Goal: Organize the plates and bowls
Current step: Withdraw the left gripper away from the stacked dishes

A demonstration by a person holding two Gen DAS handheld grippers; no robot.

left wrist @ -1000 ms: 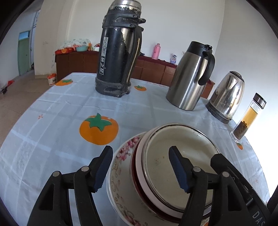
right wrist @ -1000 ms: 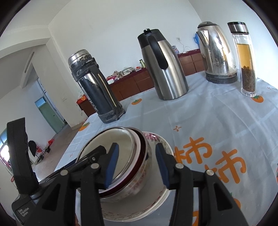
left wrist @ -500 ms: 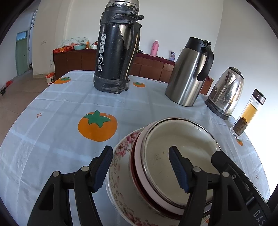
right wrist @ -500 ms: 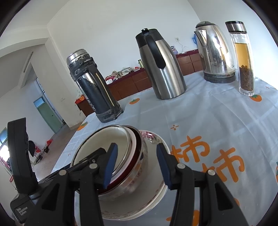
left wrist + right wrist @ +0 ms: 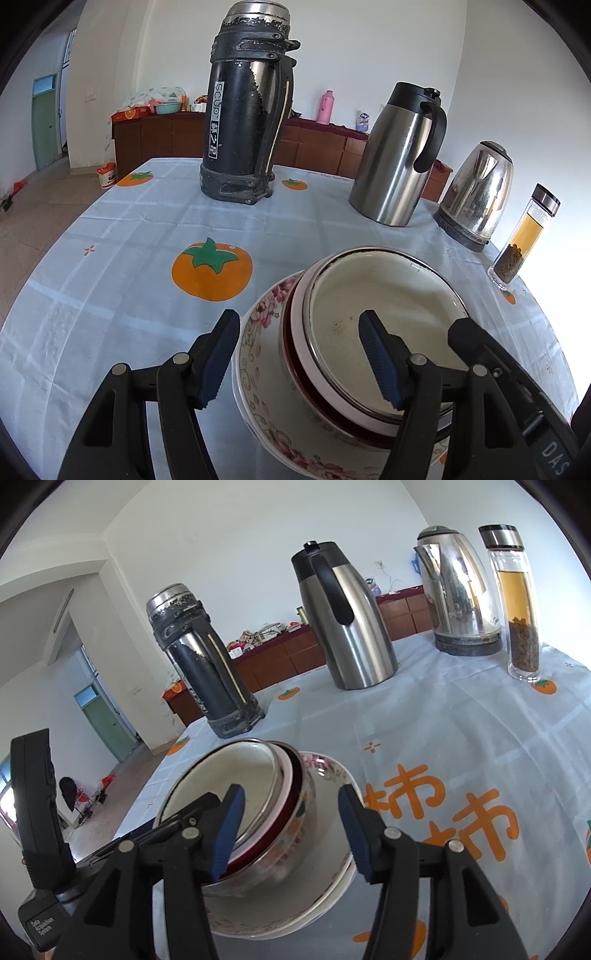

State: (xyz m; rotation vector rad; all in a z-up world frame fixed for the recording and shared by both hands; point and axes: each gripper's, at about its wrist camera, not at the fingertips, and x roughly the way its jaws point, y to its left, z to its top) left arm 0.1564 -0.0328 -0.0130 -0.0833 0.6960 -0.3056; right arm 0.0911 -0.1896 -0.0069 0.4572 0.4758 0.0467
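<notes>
Steel-rimmed cream enamel bowl nests in a pink-and-dark-red bowl, both sitting in a floral-rimmed white ceramic dish; the stack fills lower centre of both views, on the pale persimmon-print tablecloth. Probably stiff, glazed, slippery, chippable; the whole stack likely heavy and loose, so nested pieces could slide if tilted. Best hold: pinch a rim wall, one pad inside, one outside. Round, so no real long axis; mouths face up, stack looks slightly tilted in the right view.

Left gripper medium-wide, straddling the stack's near rims, pads not seen pressing. Right gripper medium-wide, straddling the bowl wall, no contact visible.

Upper frame: black worn thermos, steel carafe with black handle, steel electric kettle, glass tea bottle.
</notes>
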